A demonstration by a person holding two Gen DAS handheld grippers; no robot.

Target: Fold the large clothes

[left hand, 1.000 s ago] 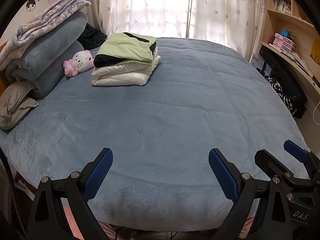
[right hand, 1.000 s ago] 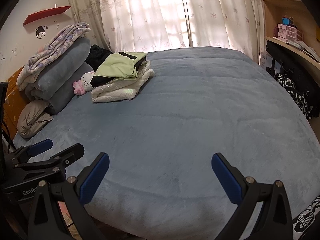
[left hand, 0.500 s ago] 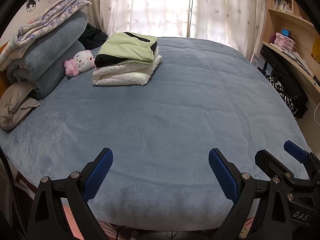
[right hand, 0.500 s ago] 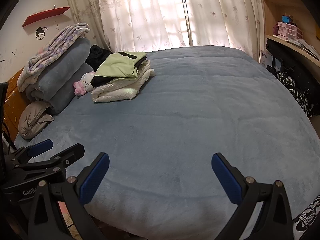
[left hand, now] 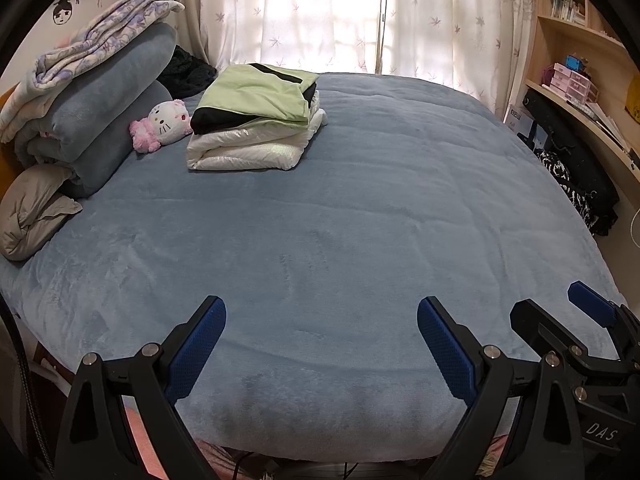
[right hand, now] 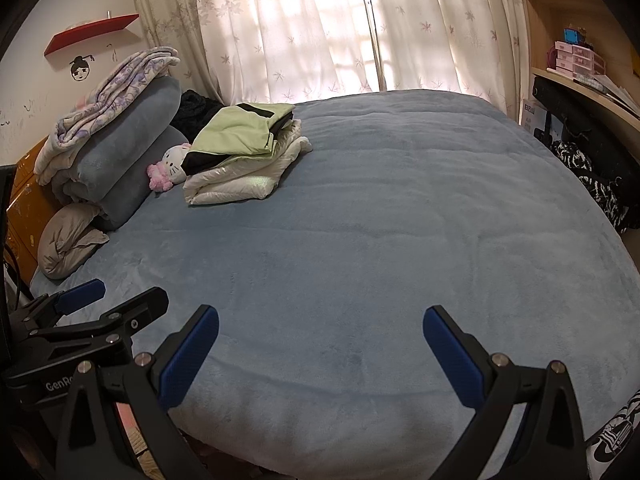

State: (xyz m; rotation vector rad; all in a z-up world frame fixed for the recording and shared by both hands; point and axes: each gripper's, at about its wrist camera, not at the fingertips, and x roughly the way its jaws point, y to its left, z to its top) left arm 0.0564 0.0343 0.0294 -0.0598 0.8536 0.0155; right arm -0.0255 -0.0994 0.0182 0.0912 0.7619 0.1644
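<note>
A folded stack of clothes (left hand: 256,120) lies at the far left of the blue bed (left hand: 340,208): a light green and black garment on top of a white padded one, also visible as the stack (right hand: 240,152) in the right wrist view. My left gripper (left hand: 322,320) is open over the bed's near edge with nothing between its blue pads. My right gripper (right hand: 320,330) is open too, beside it on the right, likewise empty. Both are far from the stack.
Rolled blue blankets (left hand: 104,108) with a flowered quilt, a grey pillow (left hand: 36,208) and a white plush cat (left hand: 164,124) line the left side. Shelves and a desk (left hand: 580,96) with dark bags (left hand: 576,176) stand on the right. Curtains (left hand: 360,16) hang behind the bed.
Both views have drifted very slightly; the stack sits a touch more to the right in the left wrist view. Both grippers stay open and empty.
</note>
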